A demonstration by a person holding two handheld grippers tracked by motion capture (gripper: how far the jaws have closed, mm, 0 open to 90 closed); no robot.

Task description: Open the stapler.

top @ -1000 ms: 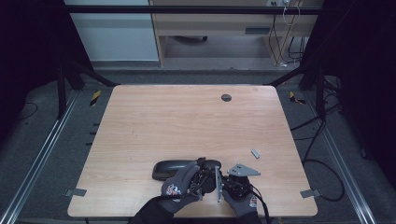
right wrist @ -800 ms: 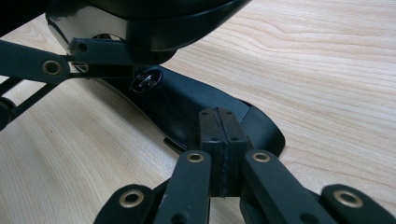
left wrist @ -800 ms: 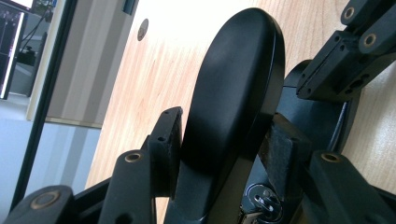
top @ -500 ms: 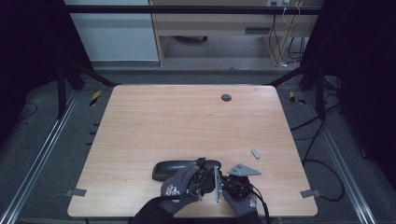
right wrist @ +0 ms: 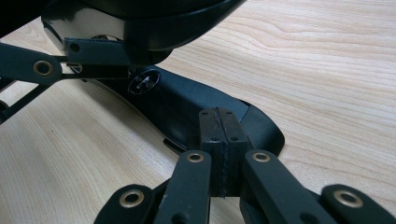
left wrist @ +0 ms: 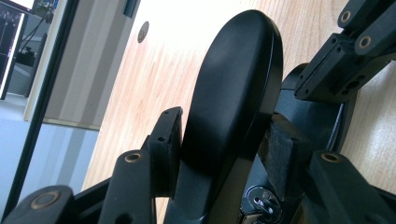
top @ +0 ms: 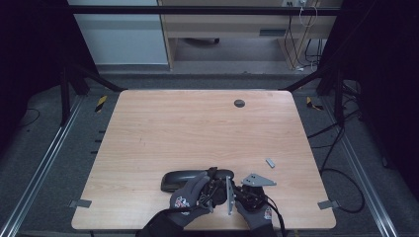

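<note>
Black hard-shell case [left wrist: 233,93]: stiff, smooth, likely slippery; left gripper [left wrist: 219,149] pinches its lid edge, right gripper [right wrist: 219,126] pressed together on the base.

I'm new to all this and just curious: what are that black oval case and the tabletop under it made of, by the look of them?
The black oval case looks like moulded hard plastic or a leather-like shell with a satin finish: smooth curves and a soft sheen, no weave. I can't say which. The pale wooden table shows printed-looking grain, probably laminate rather than solid wood.
</note>
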